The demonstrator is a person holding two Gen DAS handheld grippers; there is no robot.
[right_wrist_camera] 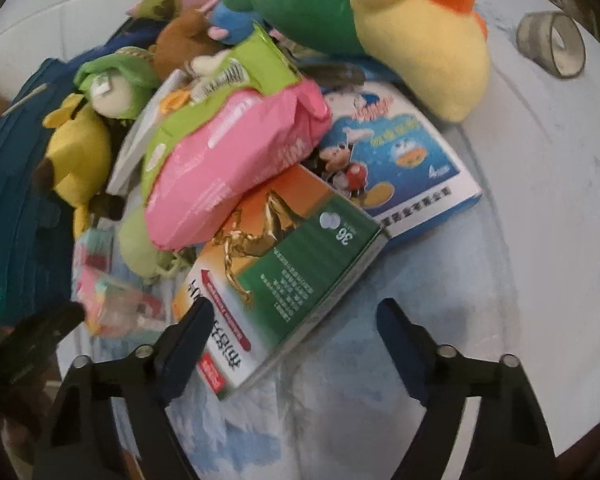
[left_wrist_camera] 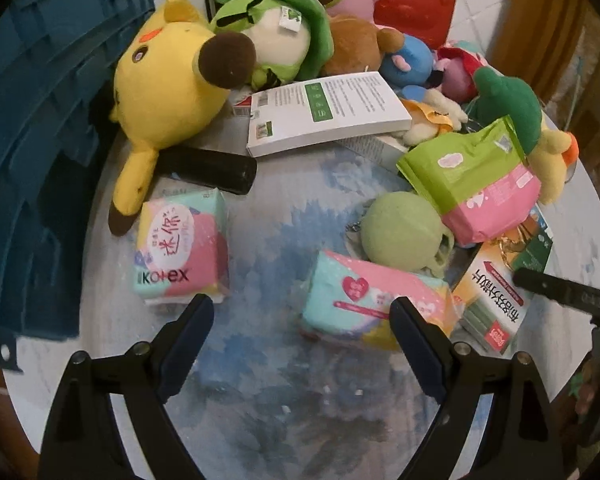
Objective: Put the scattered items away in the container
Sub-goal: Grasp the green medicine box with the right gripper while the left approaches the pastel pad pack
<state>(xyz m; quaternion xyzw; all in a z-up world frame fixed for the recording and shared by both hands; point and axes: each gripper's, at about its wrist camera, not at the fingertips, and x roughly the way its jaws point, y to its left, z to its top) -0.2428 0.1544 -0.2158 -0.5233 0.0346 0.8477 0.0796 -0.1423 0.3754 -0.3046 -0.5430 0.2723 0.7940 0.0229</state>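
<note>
Scattered items cover a round table (left_wrist_camera: 260, 400). My left gripper (left_wrist_camera: 302, 316) is open and empty above the table, between a Kotex pack (left_wrist_camera: 180, 252) on its left and a pastel pink-and-teal pack (left_wrist_camera: 364, 300) by its right finger. A blue crate (left_wrist_camera: 32, 120) stands at the left. My right gripper (right_wrist_camera: 294, 316) is open; its left finger touches the near corner of a green-and-orange medicine box (right_wrist_camera: 284, 264), which also shows in the left wrist view (left_wrist_camera: 496, 296). A pink-and-green pouch (right_wrist_camera: 228, 148) lies on that box.
Plush toys crowd the back: a yellow one (left_wrist_camera: 168, 92), a green-hooded one (left_wrist_camera: 276, 36) and a yellow-orange one (right_wrist_camera: 412, 24). A white box (left_wrist_camera: 332, 108), a black cylinder (left_wrist_camera: 212, 170), a green ball plush (left_wrist_camera: 404, 232), a Mickey box (right_wrist_camera: 400, 160) and a tape roll (right_wrist_camera: 552, 44) lie around.
</note>
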